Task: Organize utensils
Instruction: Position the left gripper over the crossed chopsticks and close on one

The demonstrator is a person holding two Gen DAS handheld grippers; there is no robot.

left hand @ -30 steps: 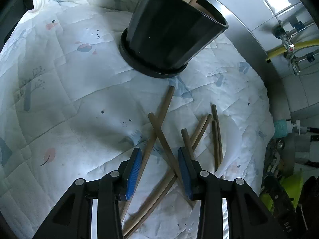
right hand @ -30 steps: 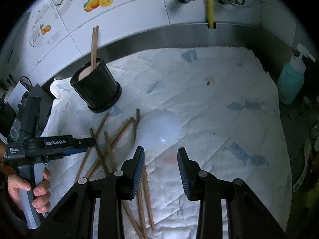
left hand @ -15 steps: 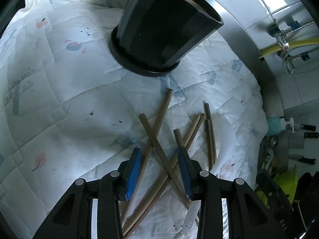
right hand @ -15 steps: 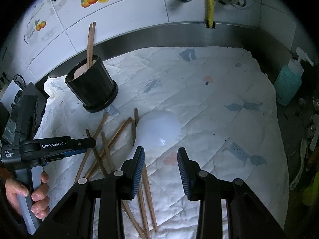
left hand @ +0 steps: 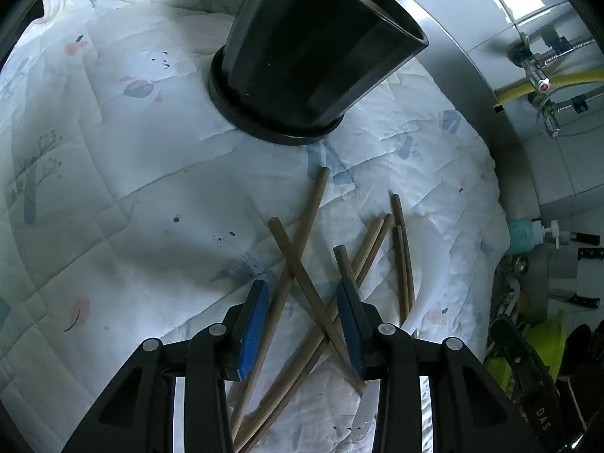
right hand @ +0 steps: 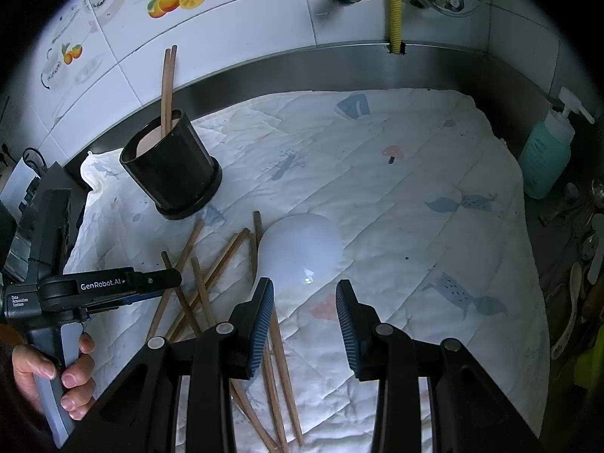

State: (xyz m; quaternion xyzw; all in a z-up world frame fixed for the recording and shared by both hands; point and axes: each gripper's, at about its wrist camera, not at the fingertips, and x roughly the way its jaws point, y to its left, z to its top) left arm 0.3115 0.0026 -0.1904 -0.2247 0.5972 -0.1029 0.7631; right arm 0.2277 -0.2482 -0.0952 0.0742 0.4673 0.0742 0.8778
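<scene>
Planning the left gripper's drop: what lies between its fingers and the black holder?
In the left wrist view, crossed chopsticks on the quilt run from the left gripper toward the black holder.

Scattered chopsticks [right hand: 211,275] and a white ladle [right hand: 302,253] crowd the quilt's [right hand: 415,196] left; its right lies bare.
</scene>
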